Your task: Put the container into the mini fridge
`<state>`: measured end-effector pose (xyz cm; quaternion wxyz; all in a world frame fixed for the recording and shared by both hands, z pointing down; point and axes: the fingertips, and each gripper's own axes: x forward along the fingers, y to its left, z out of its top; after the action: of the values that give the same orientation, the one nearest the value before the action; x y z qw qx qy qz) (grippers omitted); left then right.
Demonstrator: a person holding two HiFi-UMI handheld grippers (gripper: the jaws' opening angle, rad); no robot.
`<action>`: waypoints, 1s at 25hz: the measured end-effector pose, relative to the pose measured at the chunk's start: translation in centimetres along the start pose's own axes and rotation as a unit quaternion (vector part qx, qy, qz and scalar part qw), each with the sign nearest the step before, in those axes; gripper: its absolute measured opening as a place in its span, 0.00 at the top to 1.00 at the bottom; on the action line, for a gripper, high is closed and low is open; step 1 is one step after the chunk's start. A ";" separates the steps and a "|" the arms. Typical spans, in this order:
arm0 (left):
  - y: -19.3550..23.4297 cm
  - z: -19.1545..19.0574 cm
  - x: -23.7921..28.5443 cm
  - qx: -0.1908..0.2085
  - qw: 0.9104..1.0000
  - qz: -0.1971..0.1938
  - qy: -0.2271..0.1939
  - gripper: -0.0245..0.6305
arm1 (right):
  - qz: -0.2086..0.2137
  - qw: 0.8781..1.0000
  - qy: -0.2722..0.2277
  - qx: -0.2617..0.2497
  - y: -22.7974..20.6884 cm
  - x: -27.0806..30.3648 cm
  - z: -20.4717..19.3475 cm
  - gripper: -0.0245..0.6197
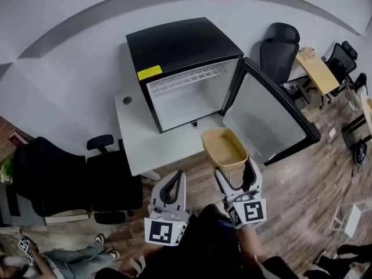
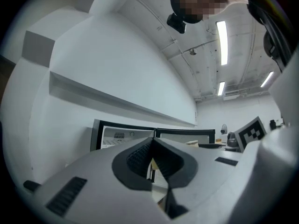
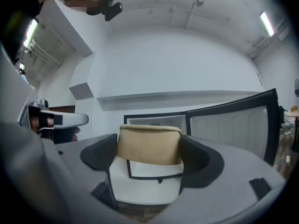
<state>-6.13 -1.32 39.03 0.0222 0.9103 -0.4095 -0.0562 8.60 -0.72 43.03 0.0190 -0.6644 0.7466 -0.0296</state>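
A tan open container hangs in the air in front of the table, held at its near end by my right gripper, which is shut on it. In the right gripper view the container fills the gap between the two dark pads. The black mini fridge stands on the white table with its door swung wide open to the right and its white inside bare. My left gripper hovers lower left of the container, its jaws closed together with nothing in them.
Black office chairs stand left of the table, and another chair with a wooden desk sits beyond the fridge door. A person's legs show at the lower left. The floor is wood-patterned.
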 end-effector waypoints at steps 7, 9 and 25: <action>4.2 0.0 3.6 0.002 1.000 0.025 0.004 0.95 | 0.025 1.000 -0.005 -0.005 -0.8 7.1 0.5 0.28; 5.4 0.1 5.0 0.005 0.999 0.034 0.002 0.95 | 0.032 0.999 -0.009 -0.008 -1.3 9.6 0.9 0.28; 8.6 0.7 18.6 0.015 0.993 0.112 -0.028 0.95 | 0.106 0.993 -0.039 -0.029 -8.5 24.7 4.4 0.28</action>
<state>-0.33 -20.93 37.54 0.0034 0.8572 -0.5098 -0.0724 14.41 -26.30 39.48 0.0319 -0.5823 0.8121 0.0197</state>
